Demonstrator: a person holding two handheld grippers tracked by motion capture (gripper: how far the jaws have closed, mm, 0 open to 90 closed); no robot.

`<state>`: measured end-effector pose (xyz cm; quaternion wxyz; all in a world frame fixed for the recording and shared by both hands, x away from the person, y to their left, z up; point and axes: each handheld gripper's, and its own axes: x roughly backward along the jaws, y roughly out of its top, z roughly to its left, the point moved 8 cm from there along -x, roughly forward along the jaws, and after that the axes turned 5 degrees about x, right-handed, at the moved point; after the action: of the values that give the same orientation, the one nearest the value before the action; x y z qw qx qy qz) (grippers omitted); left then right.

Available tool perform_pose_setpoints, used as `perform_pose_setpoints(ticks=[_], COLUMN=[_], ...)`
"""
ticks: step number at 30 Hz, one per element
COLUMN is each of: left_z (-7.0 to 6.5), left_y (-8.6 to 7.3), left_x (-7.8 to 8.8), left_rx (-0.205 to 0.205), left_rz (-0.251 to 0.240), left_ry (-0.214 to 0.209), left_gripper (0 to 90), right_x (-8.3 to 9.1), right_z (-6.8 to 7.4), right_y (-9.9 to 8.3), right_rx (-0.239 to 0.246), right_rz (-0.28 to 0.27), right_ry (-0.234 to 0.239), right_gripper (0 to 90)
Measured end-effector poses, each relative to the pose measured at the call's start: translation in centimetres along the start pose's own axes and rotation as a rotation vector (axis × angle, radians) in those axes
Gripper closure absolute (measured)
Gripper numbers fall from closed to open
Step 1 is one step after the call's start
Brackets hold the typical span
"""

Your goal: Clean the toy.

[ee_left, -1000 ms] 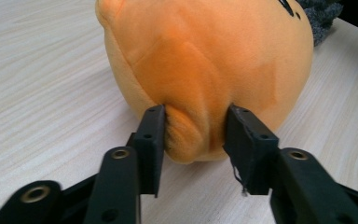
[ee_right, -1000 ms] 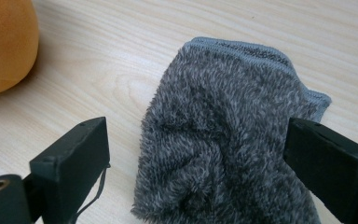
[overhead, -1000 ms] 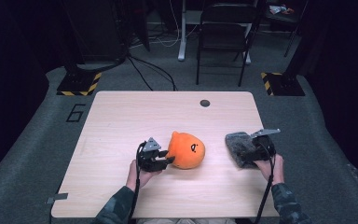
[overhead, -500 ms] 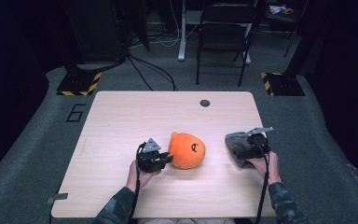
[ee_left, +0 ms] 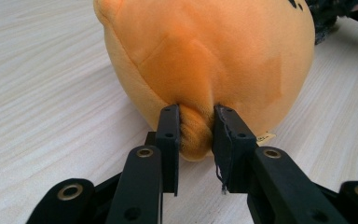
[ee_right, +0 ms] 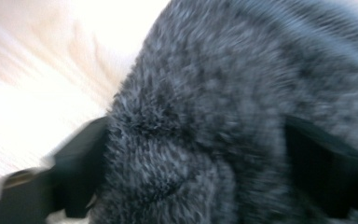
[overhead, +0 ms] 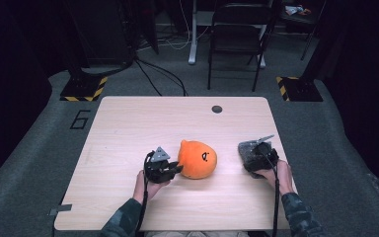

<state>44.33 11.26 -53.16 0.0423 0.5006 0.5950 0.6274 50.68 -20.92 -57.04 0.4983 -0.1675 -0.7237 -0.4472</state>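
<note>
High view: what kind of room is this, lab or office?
Likely a lab or recording studio, not an ordinary office: a lone wooden table on grey carpet, hazard-striped stand bases on the floor, loose cables, and a folding chair against dark surroundings.

place: lab / recording studio
walls: dark, blacked-out surround
floor: grey carpet [overhead: 39,163], number 6 marked left of the desk [overhead: 128,128]
far side: hazard-striped stand bases [overhead: 83,89], loose cables [overhead: 163,74], black chair [overhead: 237,39]
</note>
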Motion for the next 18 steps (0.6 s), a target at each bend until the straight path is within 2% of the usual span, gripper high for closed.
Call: perform_pose_setpoints(ticks=[1, 2, 3, 6, 9, 13, 18], left_z=[0.0, 0.0, 0.0, 0.0, 0.0, -0.1, -0.1], left_y=[0.0, 0.0, 0.0, 0.0, 0.0, 0.0, 0.0], left_x=[0.0, 0.0, 0.0, 0.0, 0.0, 0.0, 0.0], left_rx=[0.000, 0.001, 0.001, -0.003, -0.005, 0.002, 0.001], left_rz=[0.000, 0.000, 0.000, 0.001, -0.001, -0.001, 0.003], left_ry=[0.000, 0.000, 0.000, -0.002, 0.000, -0.004, -0.007], left_gripper=[72.5, 72.5, 72.5, 72.5, 72.6, 72.6, 72.6], right_x=[0.3, 1.1, 1.4, 1.4, 0.5, 0.4, 0.4], right_z=[-0.2, -0.6, -0.9, -1.4, -1.4, -1.4, -1.4], right_y=[0.2, 0.6, 0.7, 0.4, -0.2, -0.2, -0.2], right_rx=[-0.019, -0.077, -0.104, -0.130, -0.117, -0.110, -0.146], right_rz=[-0.033, -0.095, -0.114, -0.101, -0.053, -0.029, -0.033], right_ry=[0.013, 0.050, 0.058, 0.072, 0.083, 0.049, 0.040], right_gripper=[19.7, 23.2, 23.1, 27.2, 30.6, 32.2, 35.8])
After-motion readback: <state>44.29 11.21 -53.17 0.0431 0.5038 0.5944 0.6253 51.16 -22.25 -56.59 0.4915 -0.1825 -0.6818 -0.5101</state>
